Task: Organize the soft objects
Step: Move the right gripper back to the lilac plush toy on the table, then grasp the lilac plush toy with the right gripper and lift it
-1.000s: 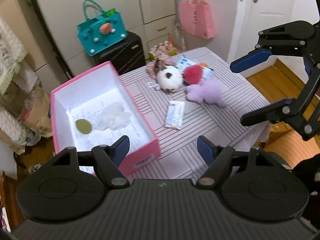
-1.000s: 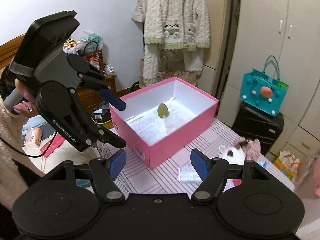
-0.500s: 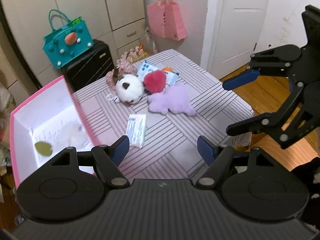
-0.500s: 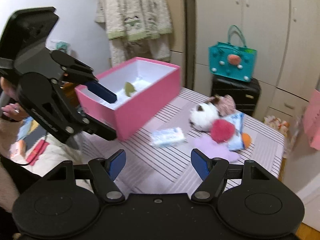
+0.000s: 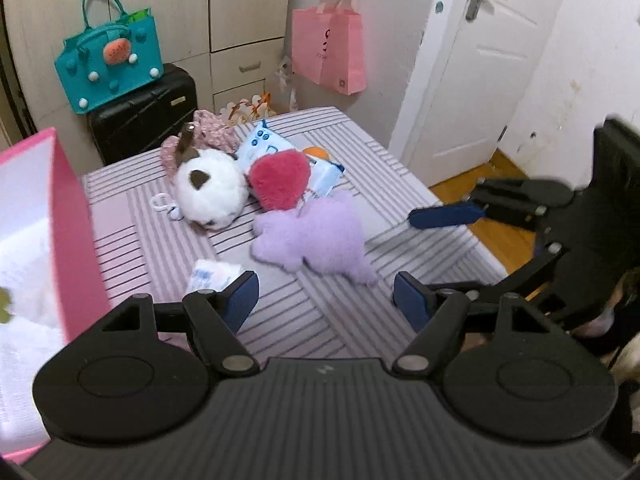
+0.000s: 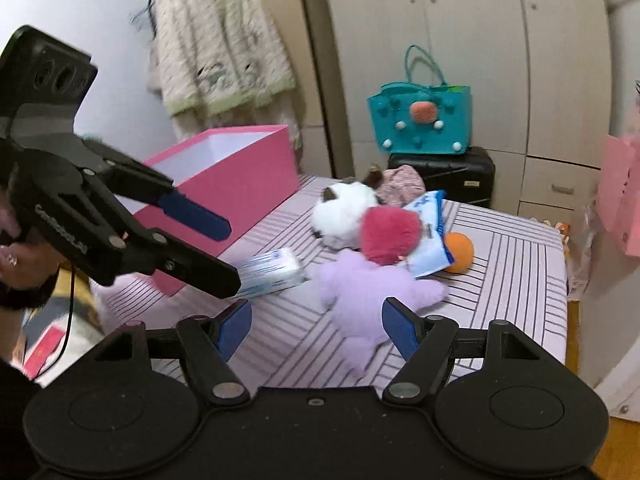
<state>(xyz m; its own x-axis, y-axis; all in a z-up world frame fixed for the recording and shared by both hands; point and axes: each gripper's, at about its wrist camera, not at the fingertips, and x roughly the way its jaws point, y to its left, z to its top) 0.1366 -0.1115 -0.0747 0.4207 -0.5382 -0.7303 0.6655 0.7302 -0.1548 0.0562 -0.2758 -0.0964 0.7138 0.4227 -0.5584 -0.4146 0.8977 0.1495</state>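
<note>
The striped table (image 5: pixel 400 184) carries a pink box (image 6: pixel 240 176) at one end and a cluster of soft toys toward the other. Both the left gripper (image 5: pixel 325 295) and the right gripper (image 6: pixel 316 326) hang over it tilted downward, jaws apart and empty. Nearest lies the purple plush (image 6: pixel 372 292), touching the red plush (image 6: pixel 390 232) and the white plush (image 5: pixel 210 188).
</note>
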